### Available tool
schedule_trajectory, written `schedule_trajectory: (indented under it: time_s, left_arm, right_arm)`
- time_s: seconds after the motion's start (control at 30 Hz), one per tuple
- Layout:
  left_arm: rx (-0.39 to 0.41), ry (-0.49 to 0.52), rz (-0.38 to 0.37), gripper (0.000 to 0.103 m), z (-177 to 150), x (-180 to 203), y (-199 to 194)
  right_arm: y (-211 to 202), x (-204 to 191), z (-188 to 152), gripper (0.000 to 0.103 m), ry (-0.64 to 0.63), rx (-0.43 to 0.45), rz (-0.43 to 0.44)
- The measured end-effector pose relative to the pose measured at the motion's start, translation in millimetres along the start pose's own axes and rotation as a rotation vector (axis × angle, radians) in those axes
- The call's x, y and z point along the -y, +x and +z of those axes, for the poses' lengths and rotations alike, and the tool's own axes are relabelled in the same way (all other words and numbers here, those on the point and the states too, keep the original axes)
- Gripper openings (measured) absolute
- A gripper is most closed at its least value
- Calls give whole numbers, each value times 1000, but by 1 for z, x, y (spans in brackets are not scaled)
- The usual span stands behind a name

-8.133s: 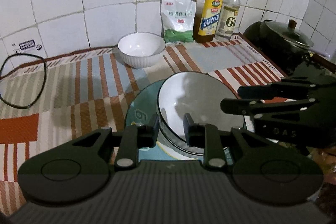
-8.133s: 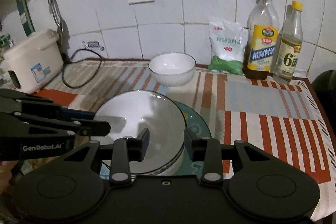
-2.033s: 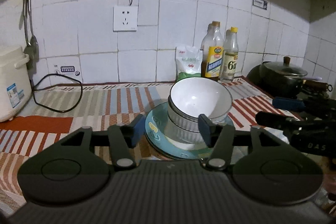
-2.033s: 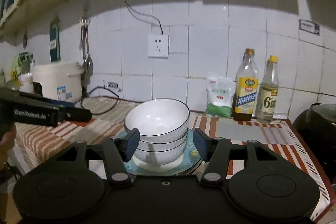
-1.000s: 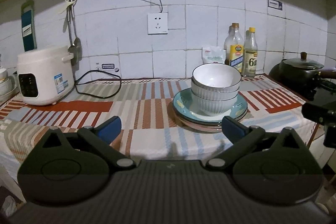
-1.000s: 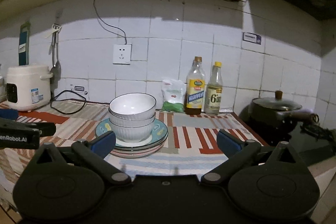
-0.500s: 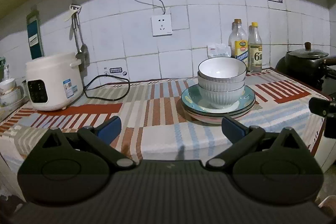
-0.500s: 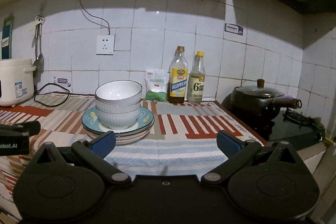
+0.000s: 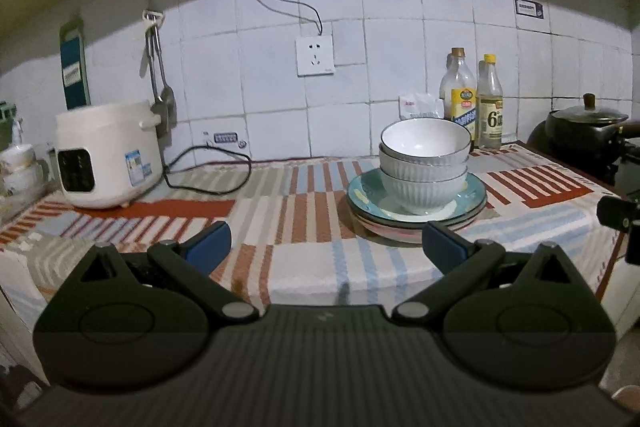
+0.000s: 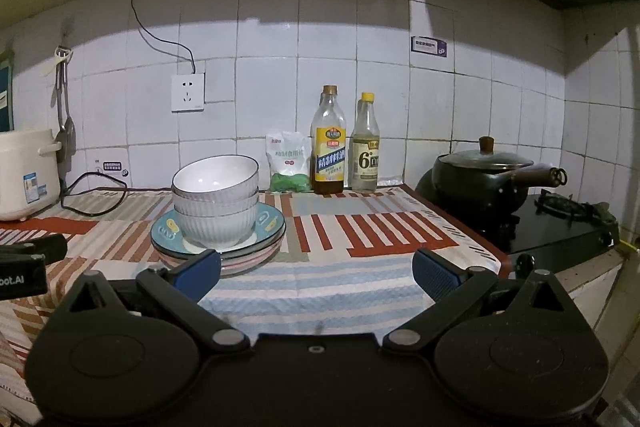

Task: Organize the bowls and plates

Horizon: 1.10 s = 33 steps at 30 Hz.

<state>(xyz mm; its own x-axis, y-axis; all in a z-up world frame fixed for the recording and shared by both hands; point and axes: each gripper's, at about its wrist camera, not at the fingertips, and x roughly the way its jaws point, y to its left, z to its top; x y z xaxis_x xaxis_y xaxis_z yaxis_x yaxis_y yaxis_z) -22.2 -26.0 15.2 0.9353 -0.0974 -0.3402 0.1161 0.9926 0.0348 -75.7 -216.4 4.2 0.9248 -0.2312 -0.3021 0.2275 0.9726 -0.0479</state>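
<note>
Three white ribbed bowls (image 9: pixel 424 163) sit nested on a stack of plates, a teal one (image 9: pixel 416 203) on top, on the striped cloth. The same bowls (image 10: pixel 216 199) and plates (image 10: pixel 218 231) show in the right wrist view. My left gripper (image 9: pixel 326 245) is open and empty, in front of the counter edge, left of the stack. My right gripper (image 10: pixel 316 273) is open and empty, right of the stack. Each gripper's tip shows at the edge of the other's view.
A white rice cooker (image 9: pixel 106 155) with a black cable (image 9: pixel 208 171) stands at the left. Two bottles (image 10: pixel 346 143) and a bag (image 10: pixel 288 163) stand by the tiled wall. A black lidded pot (image 10: pixel 484 179) sits on the stove at the right.
Both grippers have drawn further back from the counter, so the stack looks smaller and farther. Both stay wide open and empty. The bowls and plates have not moved.
</note>
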Motion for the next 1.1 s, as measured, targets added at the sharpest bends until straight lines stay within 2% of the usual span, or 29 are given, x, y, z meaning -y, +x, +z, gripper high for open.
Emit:
schedule_trajectory:
  time_s: [0.3, 0.67, 1.1]
  left_arm:
    - [-6, -47, -16, 103, -3, 0, 1]
    - [15, -31, -36, 103, -7, 4, -6]
    - [43, -13, -4, 103, -11, 4, -14]
  right_arm:
    - [-8, -3, -2, 103, -42, 24, -30]
    - [-13, -6, -2, 103, -70, 14, -37]
    - [-18, -14, -3, 103, -93, 22, -31]
